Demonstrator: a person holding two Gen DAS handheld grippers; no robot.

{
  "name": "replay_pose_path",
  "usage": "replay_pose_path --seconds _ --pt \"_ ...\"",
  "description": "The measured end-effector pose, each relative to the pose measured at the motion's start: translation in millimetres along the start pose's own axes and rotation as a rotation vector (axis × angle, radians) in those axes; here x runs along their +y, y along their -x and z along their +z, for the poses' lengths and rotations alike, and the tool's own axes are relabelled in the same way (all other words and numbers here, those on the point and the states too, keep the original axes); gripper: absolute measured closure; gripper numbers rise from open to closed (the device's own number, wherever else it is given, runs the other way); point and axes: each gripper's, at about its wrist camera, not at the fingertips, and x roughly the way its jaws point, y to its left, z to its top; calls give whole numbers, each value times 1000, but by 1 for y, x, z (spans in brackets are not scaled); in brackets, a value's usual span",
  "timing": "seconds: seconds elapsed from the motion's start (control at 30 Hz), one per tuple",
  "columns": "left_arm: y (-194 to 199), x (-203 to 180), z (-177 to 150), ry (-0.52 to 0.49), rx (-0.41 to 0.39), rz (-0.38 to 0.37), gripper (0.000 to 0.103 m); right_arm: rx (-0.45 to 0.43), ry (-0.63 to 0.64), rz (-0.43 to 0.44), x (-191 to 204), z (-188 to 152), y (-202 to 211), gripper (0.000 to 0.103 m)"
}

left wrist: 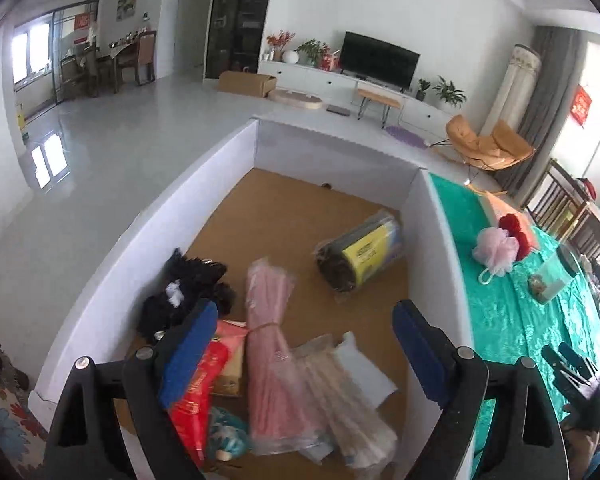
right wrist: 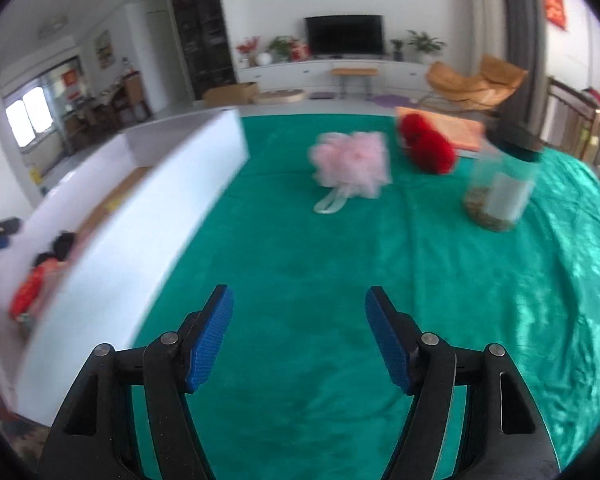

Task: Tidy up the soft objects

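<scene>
Bath pouf (right wrist: 350, 164), pale pink and frilly, sits on the green-covered tabletop (right wrist: 300, 260), well beyond the white box (right wrist: 140, 208) and to its right. It looks feather-light and very squashy — mesh that will collapse under any squeeze, so breakage is no worry, but it could slip out of a shallow pinch. The safest hold is probably the gathered middle of the ball; the white cord loop trailing toward the camera is thin and likely harder to catch. Just past the pouf lies a red woolly bundle (right wrist: 428, 144), also soft-looking, and to the right of both stands a clear jar (right wrist: 500, 184) with a dark lid — rigid, and close enough to knock.

The right claw (right wrist: 299, 344) hovers low over bare green cloth, fingers spread wide, holding nothing, aimed toward the pouf but still far from it. The view is motion-blurred.

The left claw (left wrist: 304, 356) hangs above the box, also spread and empty. Below it lie a pink wrapped roll (left wrist: 272, 344), a dark fluffy item (left wrist: 188, 292) and a yellow-labelled roll (left wrist: 360, 256).
</scene>
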Motion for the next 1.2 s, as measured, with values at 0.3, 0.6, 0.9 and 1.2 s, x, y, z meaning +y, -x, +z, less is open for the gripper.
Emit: replay_pose_path --seconds 0.3,0.6,0.9,1.2 --pt "0 -181 -27 -274 21 -274 4 73 -152 -385 -110 -40 -6 31" --pt "-90 -290 -93 -437 179 -281 4 132 -228 -508 -137 -50 -6 29" --pt "-143 -289 -115 -465 223 -171 4 130 -271 -484 -140 -54 -3 24" --pt "-148 -286 -115 -472 208 -172 0 131 -370 -430 -153 -59 0 18"
